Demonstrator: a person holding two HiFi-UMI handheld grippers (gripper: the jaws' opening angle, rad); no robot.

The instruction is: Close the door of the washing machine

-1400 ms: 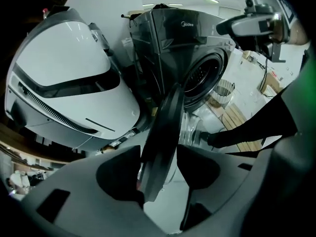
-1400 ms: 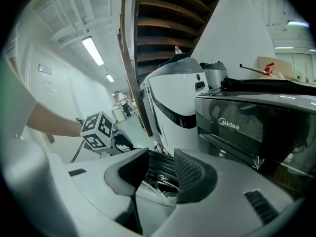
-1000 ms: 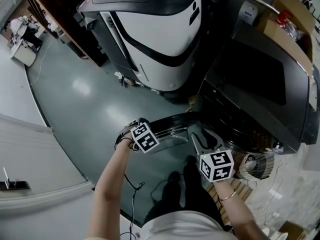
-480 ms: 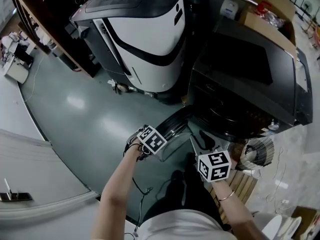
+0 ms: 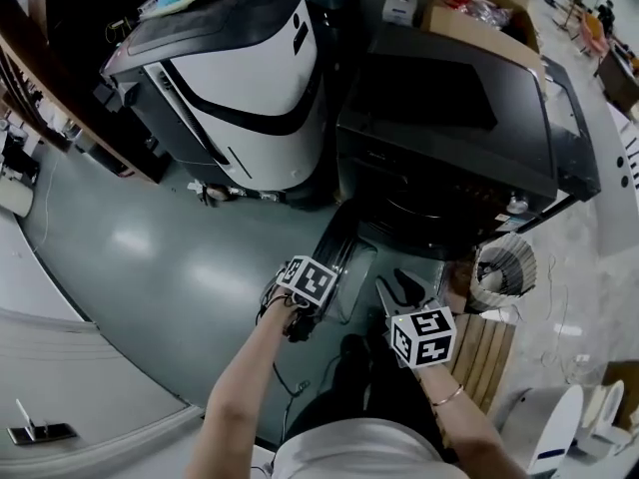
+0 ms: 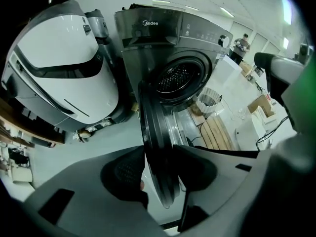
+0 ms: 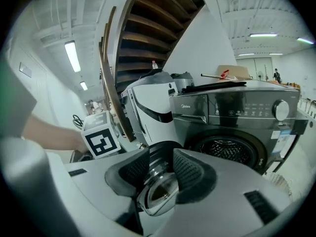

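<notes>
Left of the washing machine (image 5: 449,118), a bulky machine (image 5: 250,78). On the washer's top, at the back, a cardboard box (image 5: 484,28). In front, swung out over the floor (image 5: 150,257), the door (image 5: 337,252), its edge between the jaws of the left gripper (image 6: 159,157) and the right gripper (image 7: 161,162). Right of the door, a basket (image 5: 519,252) beside wooden slats (image 5: 486,352).

**Gloss on the machines, matt on the tools**

The dark grey washing machine (image 6: 163,38) has a smooth, metal-looking front with a dull sheen, and its perforated steel drum (image 6: 173,78) glints. Its round black-rimmed door (image 6: 157,147) is ribbed glossy plastic around a clear glass bowl (image 7: 161,196). The left hand-held gripper (image 6: 159,177) and the right hand-held gripper (image 7: 160,169) are matt grey plastic with finely dotted, rubbery black pads (image 6: 123,172). The white-and-black appliance (image 5: 250,78) is glossy moulded plastic. The grey-green floor (image 5: 150,257) is smooth and shiny. The pale slatted pallet (image 5: 484,352) looks like bare wood.
</notes>
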